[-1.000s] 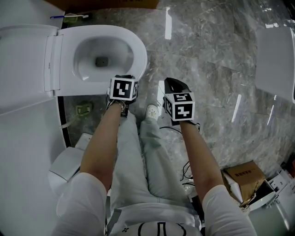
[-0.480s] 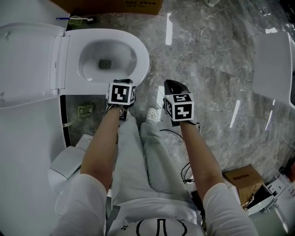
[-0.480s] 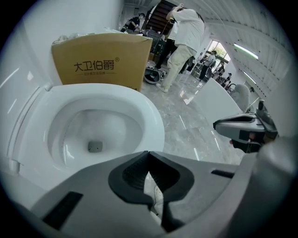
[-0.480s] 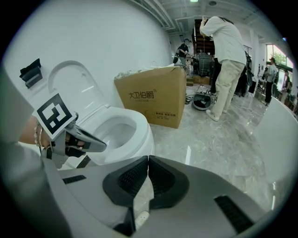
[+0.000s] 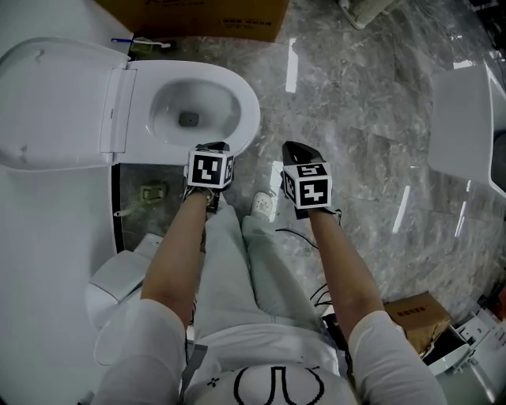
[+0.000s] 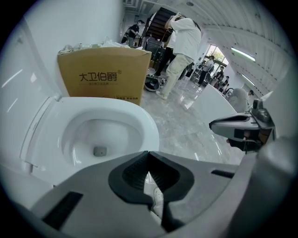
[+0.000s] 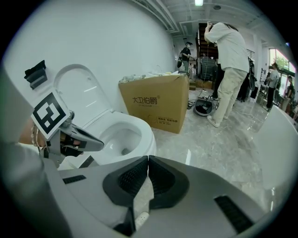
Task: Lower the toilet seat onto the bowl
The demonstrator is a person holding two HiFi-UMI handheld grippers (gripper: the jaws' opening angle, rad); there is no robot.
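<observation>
The white toilet has its seat [image 5: 247, 117] lying flat on the bowl [image 5: 190, 119], and the lid [image 5: 55, 107] stands open at the left. My left gripper [image 5: 215, 147] hovers at the seat's near edge, jaws shut and holding nothing. In the left gripper view its pads [image 6: 148, 152] meet in front of the seat [image 6: 149, 128]. My right gripper [image 5: 294, 149] hangs over the marble floor to the right of the bowl, also shut and empty. The right gripper view shows its closed tips [image 7: 148, 157], with the toilet [image 7: 139, 125] and raised lid [image 7: 79, 88] beyond them.
A cardboard box [image 5: 205, 16] stands beyond the toilet. A white fixture [image 5: 466, 119] is at the right and a white unit [image 5: 118, 281] at the lower left. Another small box [image 5: 415, 312] and cables [image 5: 316, 297] lie by my legs. People [image 7: 230, 60] stand further off.
Both grippers have lifted a little. The left one, over the seat's front rim a second ago, now sits just clear of it. The toilet has slid rightward in the head view.
</observation>
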